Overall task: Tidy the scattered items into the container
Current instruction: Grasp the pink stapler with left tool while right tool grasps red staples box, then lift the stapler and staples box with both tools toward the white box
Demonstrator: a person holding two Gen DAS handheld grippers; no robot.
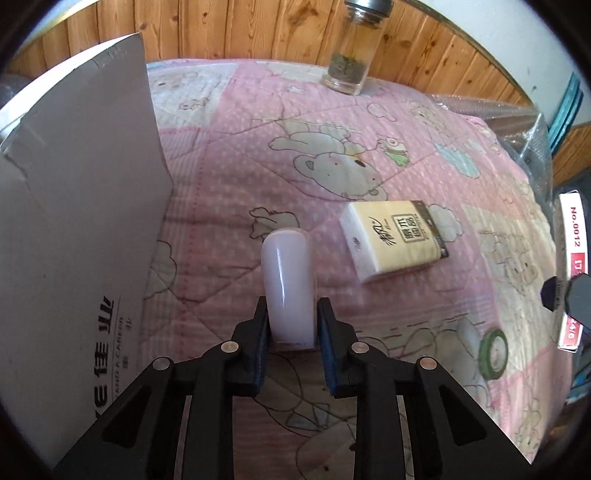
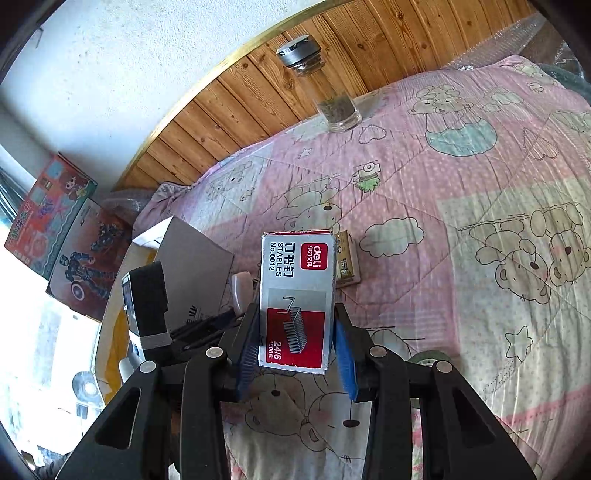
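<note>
Pink quilted bedding (image 1: 229,177) printed with cartoon bears covers the bed, backed by a wood-panelled wall (image 1: 258,33). On it, a pale lilac, round-ended plastic bottle (image 1: 290,280) sits between the blue pads of the left hand-held gripper (image 1: 291,314), whose jaws are narrowed against its sides. Just left of it rises the grey cardboard flap of the open box (image 1: 81,192) that serves as the container. To the right lies a cream-and-yellow pack of tissues (image 1: 393,240), and nearer the bed's edge a roll of green tape (image 1: 493,350). The right hand-held gripper (image 2: 297,332) clasps a red-and-grey cardboard box of staples (image 2: 297,291) by its sides, held clear above the bedding. At the far edge, against the panelling, stands a tall clear glass jar with a metal lid (image 1: 349,55), dried green leaves settled at its bottom.
</note>
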